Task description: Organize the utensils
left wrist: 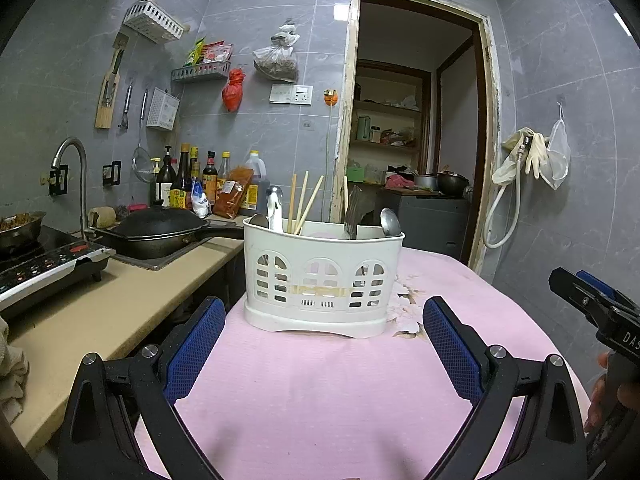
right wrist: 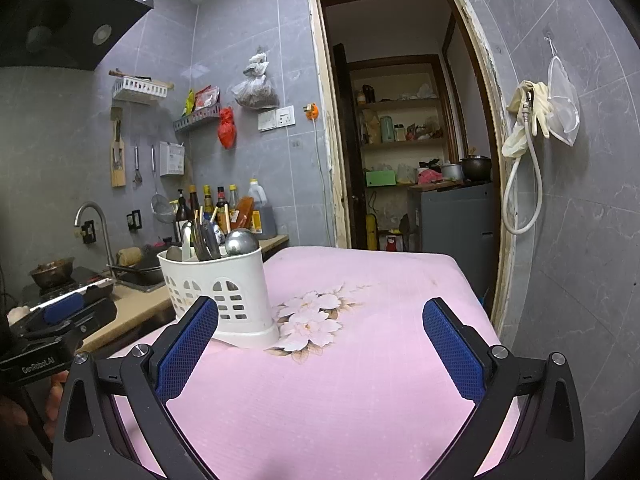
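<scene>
the white utensil caddy (left wrist: pixel 322 276) stands upright on the pink cloth (left wrist: pixel 320 392), dead ahead at twelve o'clock in your left wrist view and off at ten o'clock in the right one. everything to be sorted appears to sit in it already: wooden chopsticks (left wrist: pixel 305 204) lean in the middle, a steel spoon (left wrist: pixel 390 222) shows its bowl at the caddy's right end, a dark flat blade (left wrist: pixel 353 212) stands beside it, and more steel handles crowd the left end. no loose utensil shows on the cloth.

your left gripper (left wrist: pixel 320 344) has its jaws spread wide and holds nothing, lined up on the caddy with a gap to it. your right gripper (right wrist: pixel 320 344) is likewise wide open and empty, facing bare cloth and the flower print (right wrist: pixel 310 312).

i judge you are either at the very start or just finished; which one i cannot tell. if sorting remains, the next move calls for a narrow pinch on one handle from above, lifting straight up so its neighbours don't tip.
</scene>
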`<state>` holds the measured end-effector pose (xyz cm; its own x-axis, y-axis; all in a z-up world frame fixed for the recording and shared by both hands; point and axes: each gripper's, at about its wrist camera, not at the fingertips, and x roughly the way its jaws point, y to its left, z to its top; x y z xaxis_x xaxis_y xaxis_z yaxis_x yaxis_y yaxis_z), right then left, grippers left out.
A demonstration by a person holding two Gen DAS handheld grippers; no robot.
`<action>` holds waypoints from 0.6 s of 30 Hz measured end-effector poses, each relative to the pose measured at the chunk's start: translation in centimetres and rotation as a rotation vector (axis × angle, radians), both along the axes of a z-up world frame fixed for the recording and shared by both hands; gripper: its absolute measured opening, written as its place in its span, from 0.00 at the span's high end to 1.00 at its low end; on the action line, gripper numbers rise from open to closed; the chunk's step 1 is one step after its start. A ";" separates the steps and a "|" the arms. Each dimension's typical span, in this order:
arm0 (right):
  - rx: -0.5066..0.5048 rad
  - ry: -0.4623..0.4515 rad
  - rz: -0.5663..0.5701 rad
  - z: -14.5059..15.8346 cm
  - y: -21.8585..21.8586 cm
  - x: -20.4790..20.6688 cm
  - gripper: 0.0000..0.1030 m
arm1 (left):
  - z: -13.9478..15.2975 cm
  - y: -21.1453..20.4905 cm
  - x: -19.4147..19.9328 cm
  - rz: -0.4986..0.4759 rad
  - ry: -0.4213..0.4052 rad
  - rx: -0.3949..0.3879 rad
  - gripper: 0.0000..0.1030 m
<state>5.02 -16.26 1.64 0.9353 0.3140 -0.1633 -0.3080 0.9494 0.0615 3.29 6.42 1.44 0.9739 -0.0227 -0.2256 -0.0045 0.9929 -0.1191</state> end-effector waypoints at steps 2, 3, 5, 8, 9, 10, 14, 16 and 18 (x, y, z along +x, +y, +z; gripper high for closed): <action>-0.001 0.000 0.000 0.0 0.0 0.0 0.00 | 0.0 0.0 0.0 -0.001 0.000 0.003 0.06; 0.000 0.000 0.000 0.0 0.0 0.0 0.00 | 0.0 0.0 0.0 0.000 0.001 0.002 0.06; 0.000 0.002 0.000 0.0 0.0 0.0 0.00 | 0.0 0.0 0.0 0.000 0.001 0.002 0.06; -0.001 0.001 0.000 0.1 0.0 0.0 0.00 | 0.0 0.0 0.0 0.001 0.002 0.001 0.06; -0.001 0.000 -0.001 0.1 0.0 0.0 0.00 | 0.0 0.0 0.1 0.002 0.003 -0.001 0.06; 0.000 0.000 -0.001 0.1 0.0 0.0 0.00 | -0.1 0.0 0.1 0.004 0.003 -0.001 0.06; 0.000 0.002 -0.001 0.0 0.0 0.0 0.00 | -0.2 0.2 0.3 0.024 0.008 -0.018 0.06; 0.000 0.002 0.000 0.1 0.0 0.0 0.00 | -0.3 0.4 0.1 0.032 -0.004 -0.030 0.06; -0.001 0.002 0.000 0.1 0.0 0.0 0.00 | -0.3 0.4 0.0 0.036 -0.011 -0.027 0.06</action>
<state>5.01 -16.22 1.75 0.9350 0.3137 -0.1656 -0.3077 0.9495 0.0616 3.29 6.83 1.14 0.9766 0.0068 -0.2151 -0.0391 0.9885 -0.1463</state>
